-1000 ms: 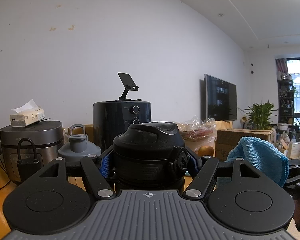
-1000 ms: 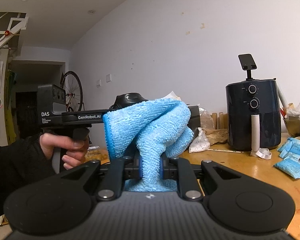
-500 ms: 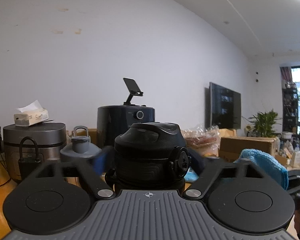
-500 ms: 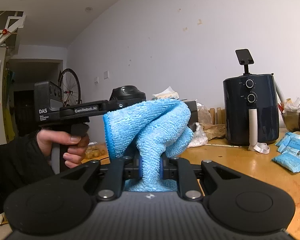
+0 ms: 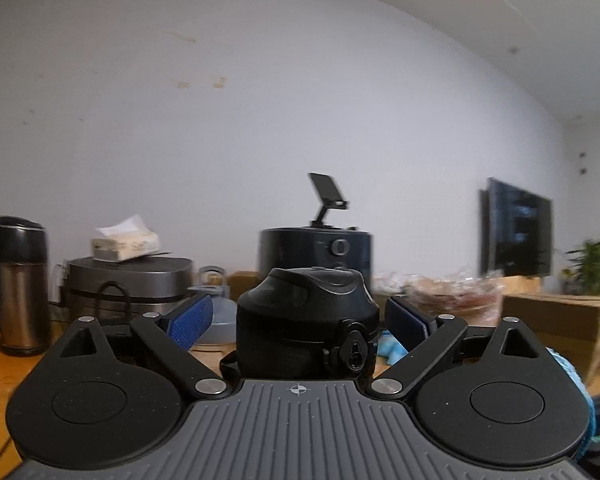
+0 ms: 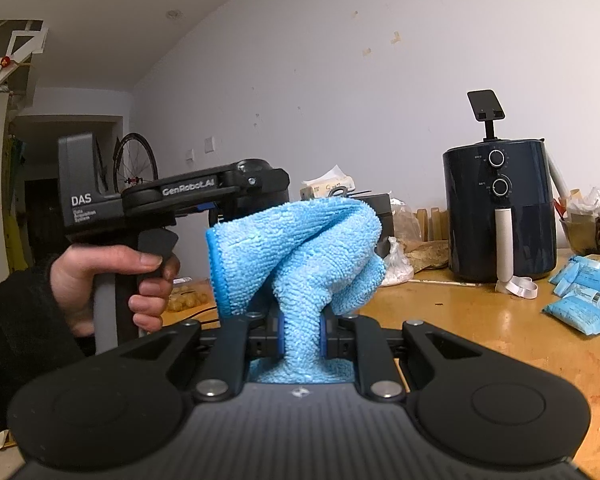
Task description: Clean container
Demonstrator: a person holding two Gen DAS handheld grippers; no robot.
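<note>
the left gripper (image 5: 298,316) pointed level, its jaws spread wide, and the black lidded bottle (image 5: 306,320) stood upright between the blue pads (image 5: 190,320) with a gap on each side, so nothing was gripped. the bottle stood on the wooden table (image 6: 500,320), in front of a dark air fryer (image 5: 316,248) topped by a phone stand (image 5: 327,194). a rice cooker (image 5: 128,280) with a tissue box (image 5: 124,240) on it stood further left, beside a thermos jug (image 5: 18,284). the right gripper (image 6: 300,334) was pinched tight on a blue microfibre cloth (image 6: 296,256), which bunched up above its fingers. a hand (image 6: 116,276) in a dark sleeve held the left gripper's handle.
</note>
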